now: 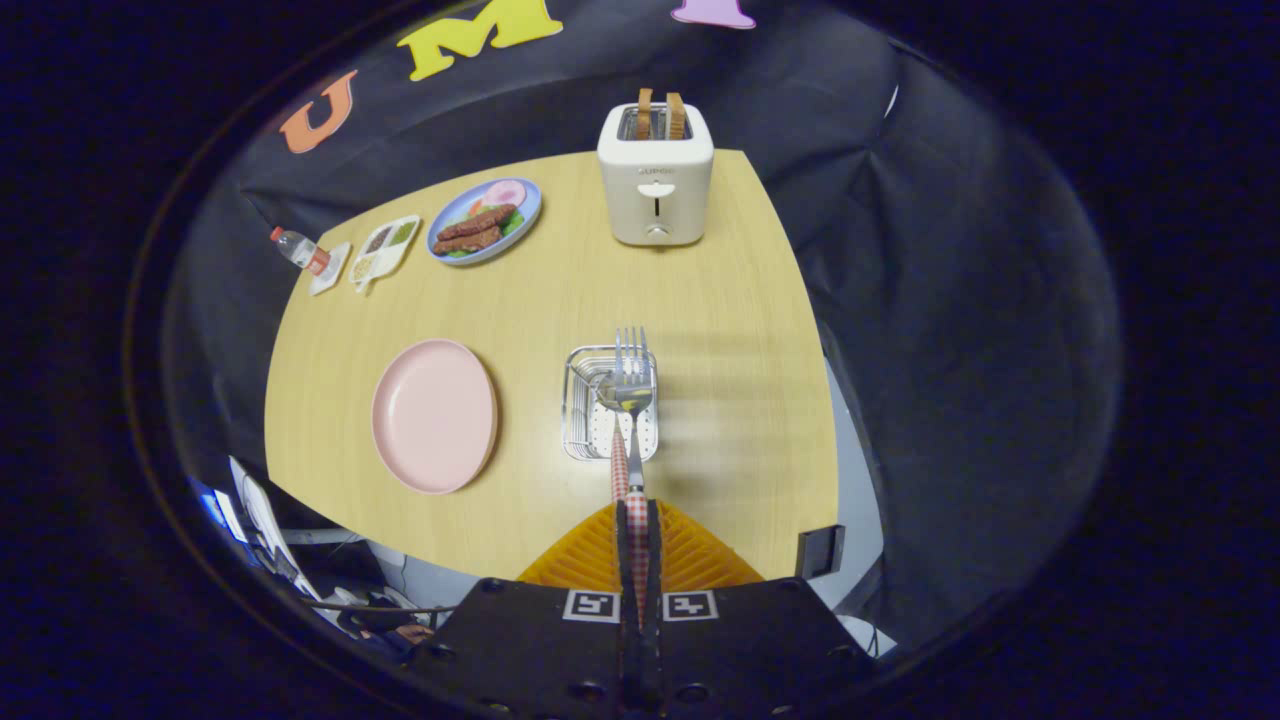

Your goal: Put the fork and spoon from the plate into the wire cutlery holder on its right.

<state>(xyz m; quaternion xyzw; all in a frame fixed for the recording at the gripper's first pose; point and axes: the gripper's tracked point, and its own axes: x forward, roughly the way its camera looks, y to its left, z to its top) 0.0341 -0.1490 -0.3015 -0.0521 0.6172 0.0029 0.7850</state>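
Observation:
My gripper [637, 506] is shut on the red-checked handle of the fork [632, 365]. The fork points straight ahead, its tines over the far rim of the wire cutlery holder [580, 405]. The holder stands on the wooden table just ahead of the fingers. The spoon [618, 392] has its bowl inside the holder's outline, under the fork's neck. Its red-checked handle slants back toward my fingertips, left of the fork; I cannot tell if it touches them. The pink plate [434, 415] lies left of the holder with nothing on it.
A white toaster [656, 185] with two slices of toast stands at the table's far edge. At the far left are a blue plate of sausages [484, 220], a divided white dish [385, 250] and a small bottle [297, 248]. The table's right edge [822, 400] is near the holder.

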